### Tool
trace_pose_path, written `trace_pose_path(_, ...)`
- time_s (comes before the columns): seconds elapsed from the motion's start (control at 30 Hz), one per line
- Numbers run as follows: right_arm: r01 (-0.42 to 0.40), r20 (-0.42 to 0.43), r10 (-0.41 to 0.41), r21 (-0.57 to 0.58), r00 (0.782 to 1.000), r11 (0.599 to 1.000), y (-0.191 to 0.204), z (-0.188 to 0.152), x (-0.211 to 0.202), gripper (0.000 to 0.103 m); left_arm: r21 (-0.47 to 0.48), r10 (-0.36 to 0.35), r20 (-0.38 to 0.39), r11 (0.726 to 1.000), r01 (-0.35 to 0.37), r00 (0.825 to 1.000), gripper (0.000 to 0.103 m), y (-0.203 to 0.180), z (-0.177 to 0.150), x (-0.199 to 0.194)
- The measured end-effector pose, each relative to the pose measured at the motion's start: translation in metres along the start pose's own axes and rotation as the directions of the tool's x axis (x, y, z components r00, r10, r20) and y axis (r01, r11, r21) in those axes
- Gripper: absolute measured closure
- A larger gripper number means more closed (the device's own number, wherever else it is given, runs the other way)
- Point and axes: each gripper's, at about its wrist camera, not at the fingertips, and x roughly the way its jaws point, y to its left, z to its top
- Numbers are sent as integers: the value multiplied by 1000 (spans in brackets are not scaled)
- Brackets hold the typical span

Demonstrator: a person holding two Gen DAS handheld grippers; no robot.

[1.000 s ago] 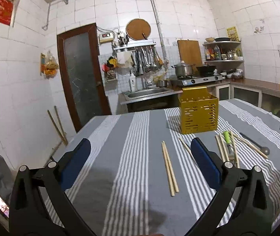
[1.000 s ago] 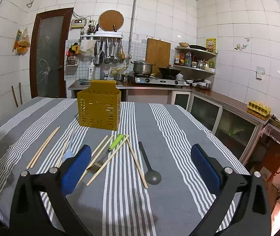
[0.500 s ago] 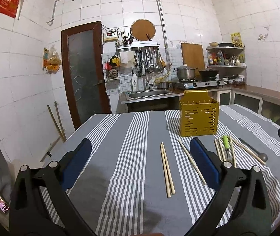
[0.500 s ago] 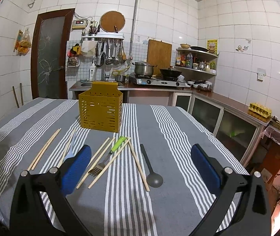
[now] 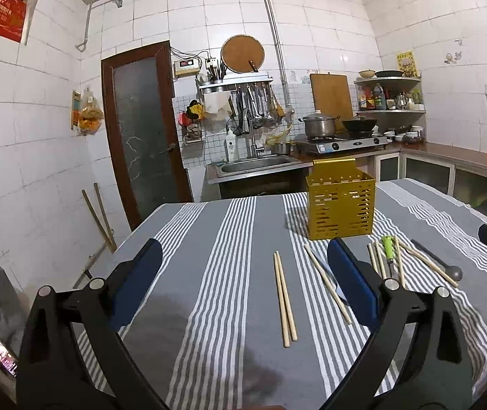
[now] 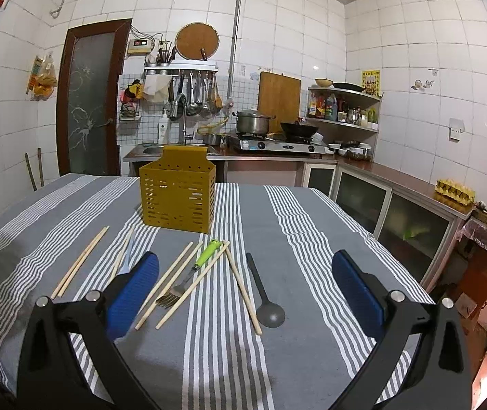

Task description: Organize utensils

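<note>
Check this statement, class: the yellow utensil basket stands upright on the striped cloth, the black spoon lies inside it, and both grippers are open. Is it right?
One thing is wrong. The black spoon is not inside the yellow utensil basket; the right wrist view shows it lying on the striped cloth beside the chopsticks. The basket stands upright, and the left gripper and right gripper are open.

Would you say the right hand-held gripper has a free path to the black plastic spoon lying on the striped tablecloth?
Probably yes. The right hand-held gripper is open and empty, and the black plastic spoon lies flat just ahead between its fingers. One wooden chopstick lies close along the spoon's left and might be caught too.
</note>
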Motion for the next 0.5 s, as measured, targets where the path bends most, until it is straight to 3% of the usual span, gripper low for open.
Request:
trace_pose_path(0.23, 9, -14, -9, 15, 1000, 1000, -7, -3, 6, 4, -39, 13, 15, 999, -13, 1000, 5, 4, -2, 1)
trace_pose_path(0.37, 4, -39, -3, 30, 999, 1000, -14, -4, 16, 4, -59, 22, -15, 998, -23, 1000, 5, 10, -10, 14)
trace_pose_path(0.5, -35, -72, 36, 16, 997, 999, -15, -6, 27, 4, -109, -18, -78, 994, 10, 997, 5, 19, -20, 35)
